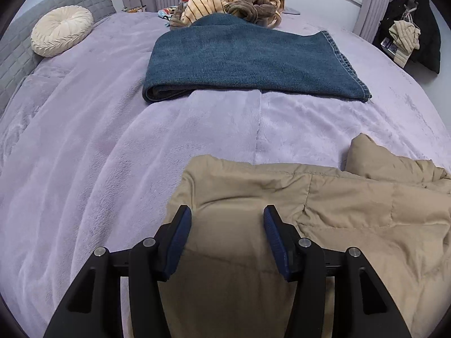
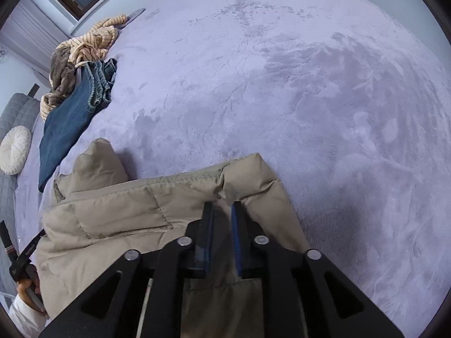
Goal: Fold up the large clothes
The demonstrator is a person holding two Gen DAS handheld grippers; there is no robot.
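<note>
Both of our tongs sit over a tan puffer jacket [image 1: 324, 211] spread at the near edge of a bed. Our left gripper [image 1: 227, 222] stands about half open, its blue pads [image 1: 180, 239] either side of a flat stretch of the jacket's fabric, clamping nothing. Our right gripper [image 2: 223, 219] has its jaws close together with a narrow gap between them, hanging over the jacket's far edge; no fabric is visibly pinched there, so we judge it to be holding nothing.

We judge the quilted, padded jacket to be light, soft and springy, with a smooth shell that may slip. It will likely puff back up after folding. Stitched seams and the hemmed edges look like the firmest places to pinch, rather than the plump panels.

Beyond the jacket, toward the far side, lies a folded piece of blue denim [image 1: 242, 64]. Behind that sits a heap of brown and striped clothes [image 1: 234, 2].

A fuzzy lilac blanket [image 1: 84, 155] covers the whole bed. At the far left are a round cream cushion [image 1: 62, 31] and a grey quilted headboard [image 1: 17, 48]. Pale curtains [image 1: 372, 2] and a window frame line the far wall, and dark garments [image 1: 414, 25] hang at the far right.
</note>
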